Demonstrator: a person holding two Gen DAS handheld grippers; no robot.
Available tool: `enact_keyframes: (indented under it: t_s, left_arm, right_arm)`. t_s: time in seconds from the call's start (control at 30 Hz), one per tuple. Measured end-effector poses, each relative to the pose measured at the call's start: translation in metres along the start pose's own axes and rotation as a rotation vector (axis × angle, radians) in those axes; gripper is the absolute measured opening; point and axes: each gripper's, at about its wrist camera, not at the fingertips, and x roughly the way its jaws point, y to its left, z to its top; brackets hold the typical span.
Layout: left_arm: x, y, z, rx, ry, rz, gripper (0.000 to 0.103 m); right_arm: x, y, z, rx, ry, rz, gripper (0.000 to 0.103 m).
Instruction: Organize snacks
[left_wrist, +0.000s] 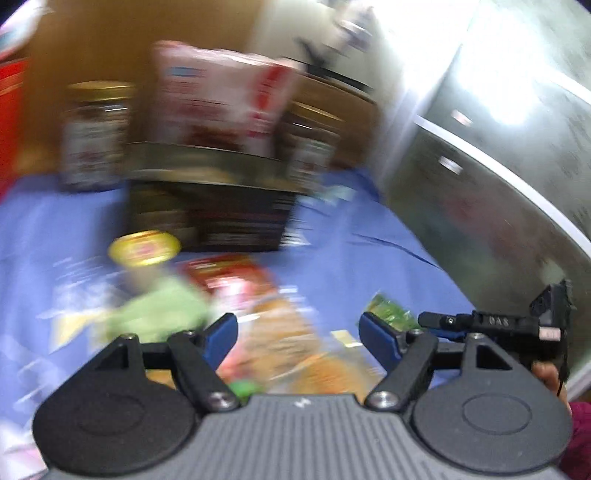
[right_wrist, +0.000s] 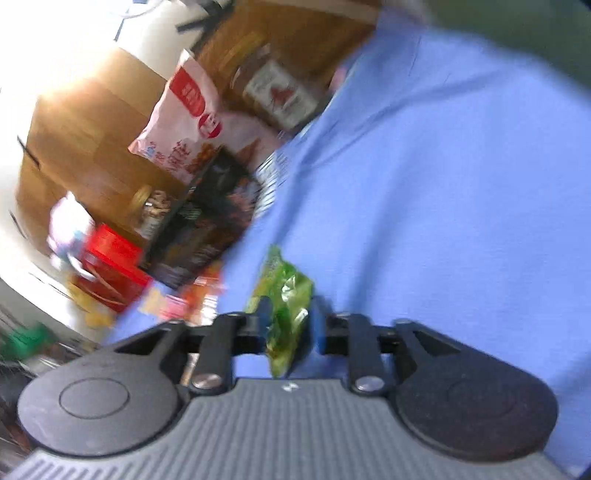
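The right gripper (right_wrist: 286, 325) was seen closed on a crinkled green plastic snack packet (right_wrist: 286, 302), which was held upright between its blue pads above the blue tablecloth (right_wrist: 424, 184). The left gripper (left_wrist: 299, 336) was held with its jaws well apart and nothing between them, over a blurred heap of orange and red snack packets (left_wrist: 284, 332). Behind the heap, a dark rectangular basket (left_wrist: 210, 206) was flanked by two gold-lidded glass jars (left_wrist: 94, 136), with a white and red pouch (left_wrist: 218, 99) standing at its back.
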Motion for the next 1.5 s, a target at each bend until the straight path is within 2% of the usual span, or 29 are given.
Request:
enact_keyframes:
  t_s: [0.03, 0.17, 0.23, 0.37, 0.43, 0.5, 0.67, 0.77, 0.83, 0.9, 1.03, 1.1, 1.2, 1.23, 1.37, 1.5]
  left_arm:
    - [0.013, -0.013, 0.006, 0.035, 0.013, -0.013, 0.077]
    - [0.068, -0.047, 0.026, 0.126, 0.081, -0.02, 0.079]
    - [0.095, -0.056, 0.032, 0.138, 0.13, -0.039, 0.081]
    - [0.13, -0.066, 0.028, 0.108, 0.234, -0.065, 0.084]
    - [0.133, -0.067, 0.02, 0.069, 0.268, -0.107, 0.084]
    - [0.13, -0.069, 0.014, 0.055, 0.276, -0.127, 0.084]
    - [0.137, -0.067, 0.002, -0.014, 0.311, -0.144, 0.082]
    - [0.136, -0.072, 0.0, -0.006, 0.296, -0.134, 0.082]
    - [0.137, -0.076, 0.0, 0.002, 0.292, -0.128, 0.075]
    - [0.136, -0.079, -0.001, 0.013, 0.289, -0.131, 0.064]
    - [0.135, -0.078, -0.003, 0.008, 0.279, -0.13, 0.052]
    - [0.135, -0.075, -0.002, -0.009, 0.281, -0.141, 0.052]
    - [0.135, -0.071, -0.002, -0.022, 0.281, -0.156, 0.052]
    - [0.135, -0.071, -0.002, -0.023, 0.274, -0.162, 0.052]
    - [0.136, -0.071, 0.0, -0.041, 0.269, -0.185, 0.052]
    - [0.126, -0.078, 0.0, -0.013, 0.251, -0.208, 0.053]
  right_arm:
    - [-0.012, -0.001, -0.006, -0.038, -0.039, -0.024, 0.053]
    - [-0.04, 0.008, -0.026, -0.225, -0.122, -0.066, 0.061]
    - [-0.037, 0.017, -0.037, -0.322, -0.124, -0.098, 0.068]
    - [-0.02, 0.025, -0.054, -0.464, -0.124, -0.149, 0.069]
    - [-0.008, 0.027, -0.059, -0.507, -0.129, -0.18, 0.071]
    - [-0.001, 0.025, -0.061, -0.542, -0.135, -0.205, 0.076]
    - [0.004, 0.026, -0.063, -0.591, -0.146, -0.189, 0.078]
    - [0.001, 0.031, -0.067, -0.607, -0.134, -0.139, 0.077]
    - [-0.001, 0.034, -0.069, -0.589, -0.128, -0.092, 0.077]
    - [-0.003, 0.036, -0.07, -0.561, -0.133, -0.054, 0.074]
    - [-0.001, 0.035, -0.065, -0.488, -0.127, -0.023, 0.061]
    - [-0.001, 0.031, -0.062, -0.442, -0.129, -0.015, 0.055]
    - [0.001, 0.021, -0.055, -0.349, -0.124, 0.001, 0.036]
    - [0.002, 0.017, -0.052, -0.308, -0.122, 0.002, 0.027]
    - [0.007, 0.005, -0.044, -0.123, -0.103, 0.026, 0.023]
    - [-0.002, 0.009, -0.048, -0.061, -0.114, 0.039, 0.017]
